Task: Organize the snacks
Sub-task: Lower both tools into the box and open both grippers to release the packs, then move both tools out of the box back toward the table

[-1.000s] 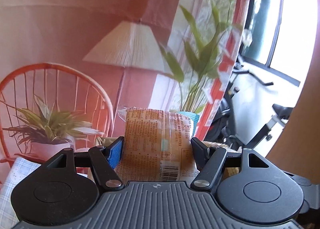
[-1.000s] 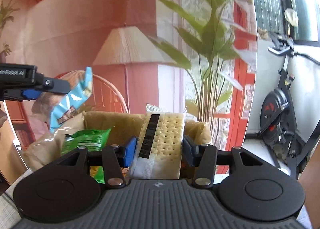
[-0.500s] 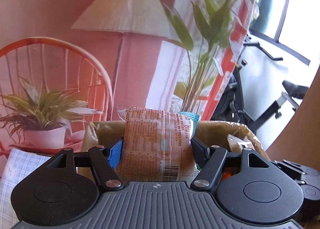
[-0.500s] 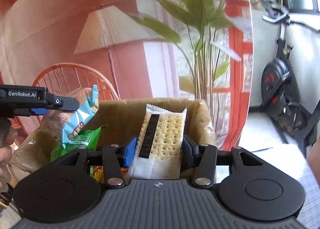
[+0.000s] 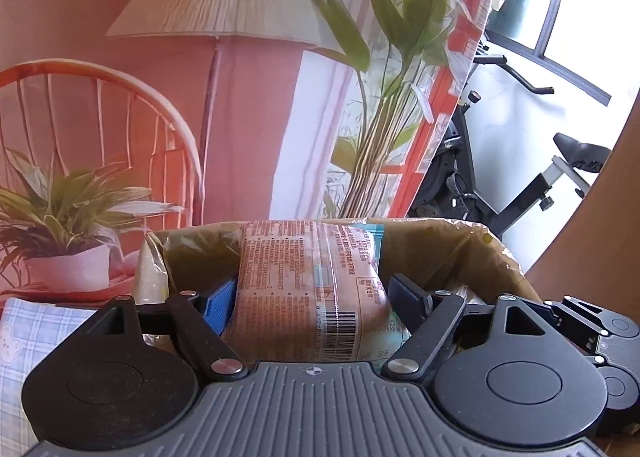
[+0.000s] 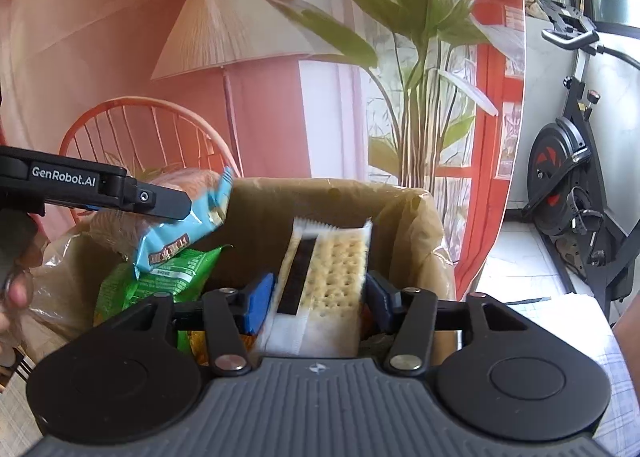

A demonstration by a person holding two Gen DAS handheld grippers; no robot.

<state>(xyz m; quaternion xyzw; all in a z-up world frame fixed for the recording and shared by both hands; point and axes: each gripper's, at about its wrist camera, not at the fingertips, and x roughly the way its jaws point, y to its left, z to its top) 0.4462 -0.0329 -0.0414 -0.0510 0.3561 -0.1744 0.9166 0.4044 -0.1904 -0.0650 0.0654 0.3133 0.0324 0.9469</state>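
**Both tongs opening over the snack box**

The left tongs (image 5: 310, 293) are sitting low in the centre of the left wrist view with their jaws just having been opening. The orange packet (image 5: 308, 289) is standing between them; a gap is showing on the right side, and the blue pad on the left is sitting just beside the wrapper, though whether it is touching is hard to tell. So the jaws are reading as parted rather than pressing. A blue packet (image 6: 188, 225) is lying against the orange one, best seen at centre left of the right wrist view.

The right tongs (image 6: 318, 297) are likewise at lower centre of their own view, jaws just having been opening. The cracker pack (image 6: 328, 277) is standing upright between them, slightly blurred, with space showing on both sides, so it is sitting free of the pads.

Both packs are hanging over the mouth of the cardboard box (image 6: 416, 225), which is lined with clear plastic. A green bag (image 6: 160, 277) is lying inside at the left.

Behind the box a printed backdrop (image 5: 248, 97) is filling the upper frame, and an exercise bike (image 6: 568, 185) is standing at the right. A checked cloth (image 5: 28, 333) is covering the table at lower left.
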